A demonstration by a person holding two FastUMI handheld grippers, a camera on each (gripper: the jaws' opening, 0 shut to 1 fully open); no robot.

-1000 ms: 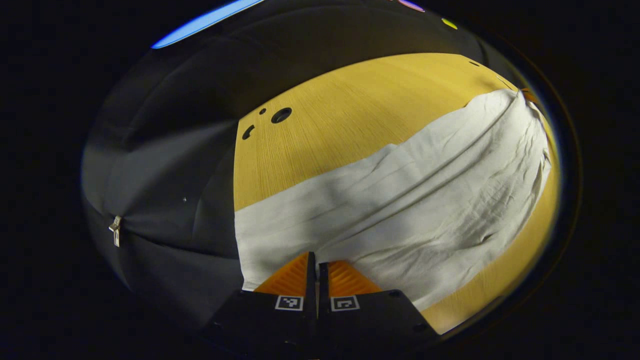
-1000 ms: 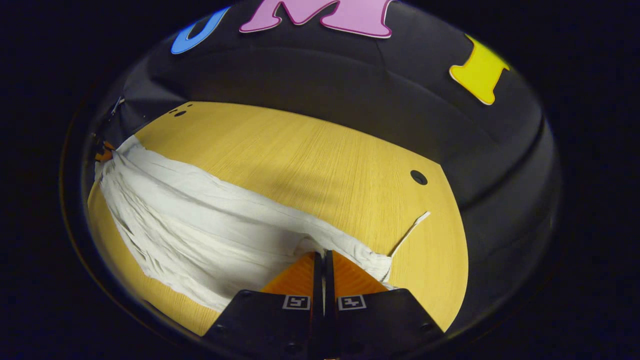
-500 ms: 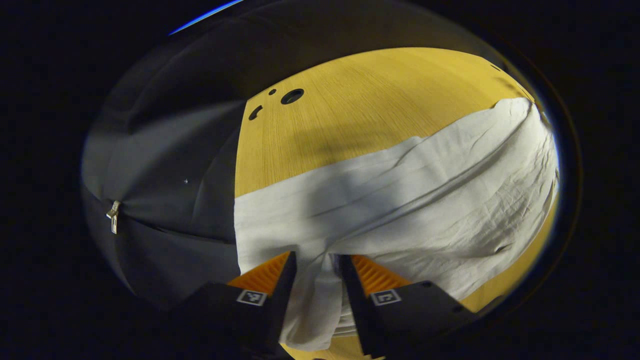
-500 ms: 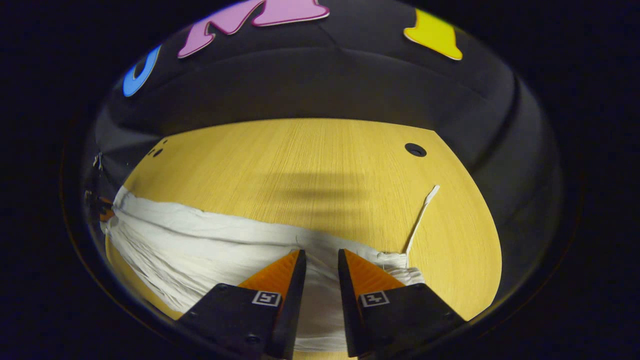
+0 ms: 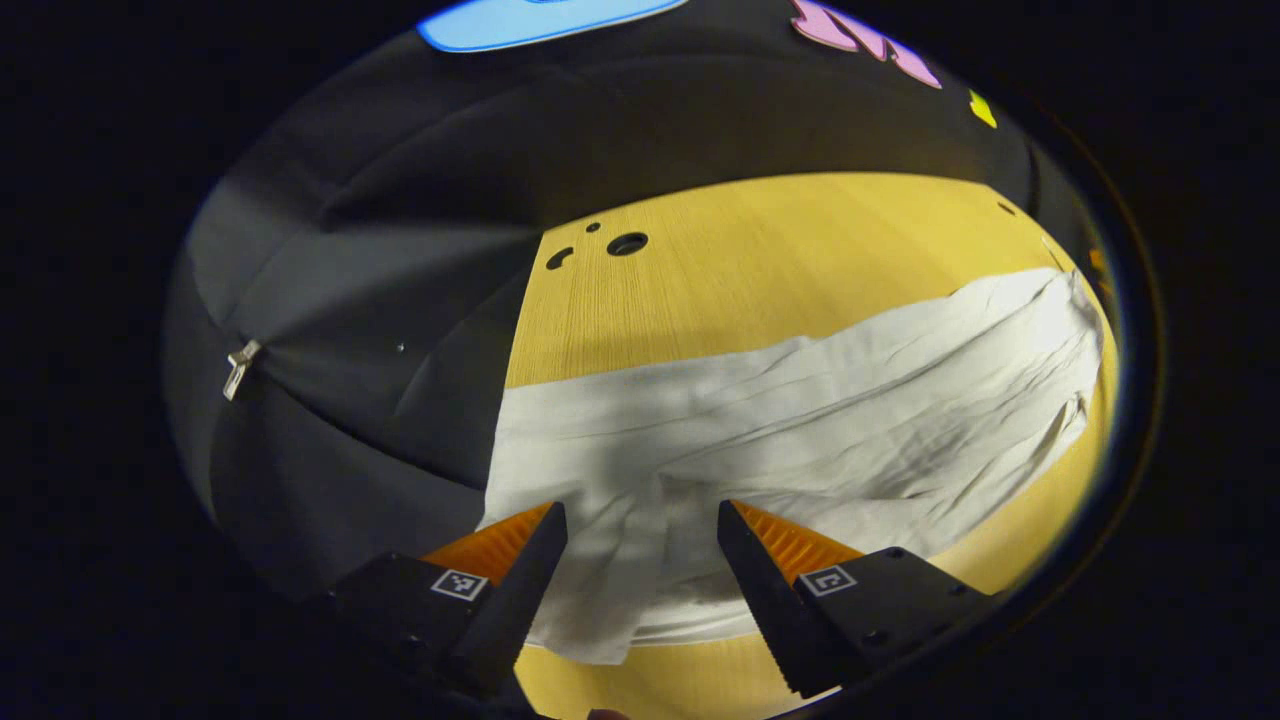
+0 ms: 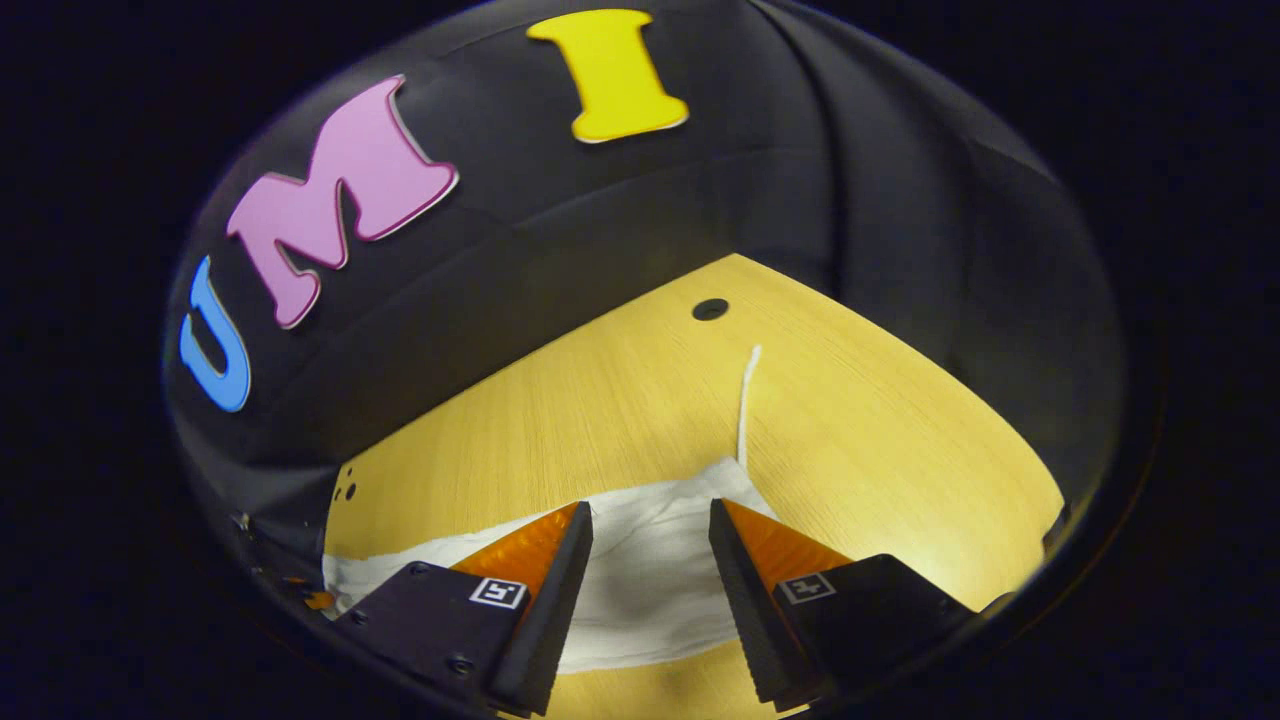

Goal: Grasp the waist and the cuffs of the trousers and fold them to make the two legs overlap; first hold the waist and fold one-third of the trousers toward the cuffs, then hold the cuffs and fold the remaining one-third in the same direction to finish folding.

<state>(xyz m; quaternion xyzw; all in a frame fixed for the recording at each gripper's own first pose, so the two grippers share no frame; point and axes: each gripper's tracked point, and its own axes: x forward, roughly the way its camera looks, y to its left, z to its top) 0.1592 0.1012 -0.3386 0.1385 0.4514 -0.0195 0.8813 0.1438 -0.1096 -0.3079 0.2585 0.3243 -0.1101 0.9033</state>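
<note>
Left tool (image 5: 640, 560): fingers spread wide, nothing between them pressed; it hangs just above the cuff end of the trousers (image 5: 800, 430) with the cloth showing in the gap. Right tool (image 6: 650, 555): fingers likewise wide apart, over the waist end of the trousers (image 6: 650, 570), not gripping.

White trousers lie flat and lengthwise across the wooden surface (image 5: 760, 260), creased, one long band with a fold line running along it. In the left gripper view the cuff end reaches the surface's left edge, where the black cloth wall (image 5: 350, 380) begins; bare wood shows along the near edge below the cloth. A drawstring (image 6: 745, 400) trails from the waist end out over bare wood toward a round hole (image 6: 710, 309) near the far corner. Three more holes (image 5: 627, 243) sit near the far left corner. A small metal clip (image 5: 240, 365) is on the wall cloth.
</note>
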